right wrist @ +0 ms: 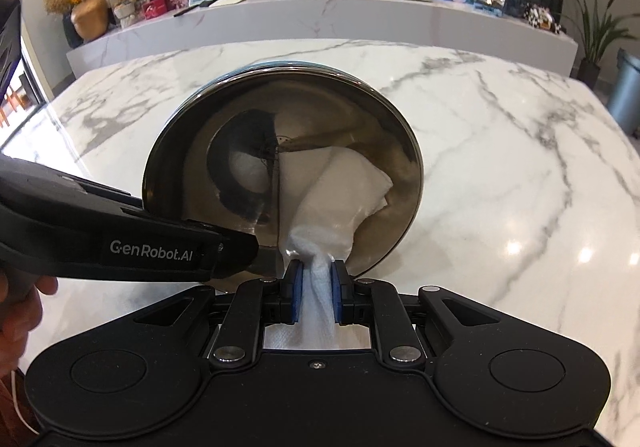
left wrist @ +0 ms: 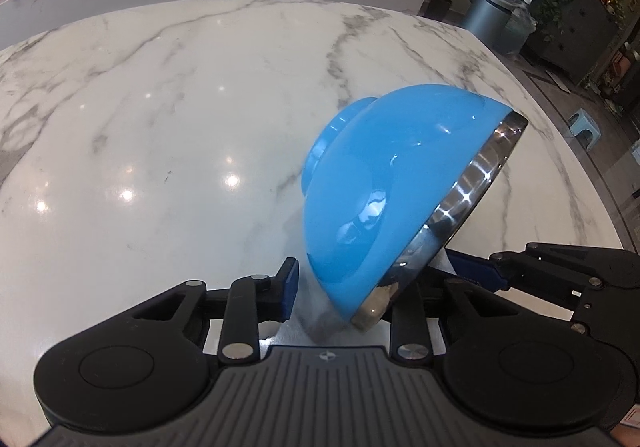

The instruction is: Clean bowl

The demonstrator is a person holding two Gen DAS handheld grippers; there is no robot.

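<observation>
A bowl (left wrist: 380,175), blue outside and shiny steel inside (right wrist: 320,119), is tipped on its edge above the marble table, with its opening turned toward the right wrist camera. My left gripper (left wrist: 356,287) is shut on its lower rim, one finger on the blue side and the other hidden behind the steel edge. In the right wrist view the left gripper (right wrist: 248,255) comes in from the left. My right gripper (right wrist: 316,275) is shut on a bunched white paper towel (right wrist: 340,183), whose free end lies pressed against the bowl's inner wall. A scrap of the paper towel (left wrist: 444,263) shows beside the right gripper (left wrist: 472,271).
The white marble table (right wrist: 520,167) spreads out on all sides. Behind it runs a long marble counter (right wrist: 360,11) with a router, pictures and ornaments. A grey bin (left wrist: 484,15) and potted plants stand off the far right corner. A hand (right wrist: 20,307) holds the left gripper.
</observation>
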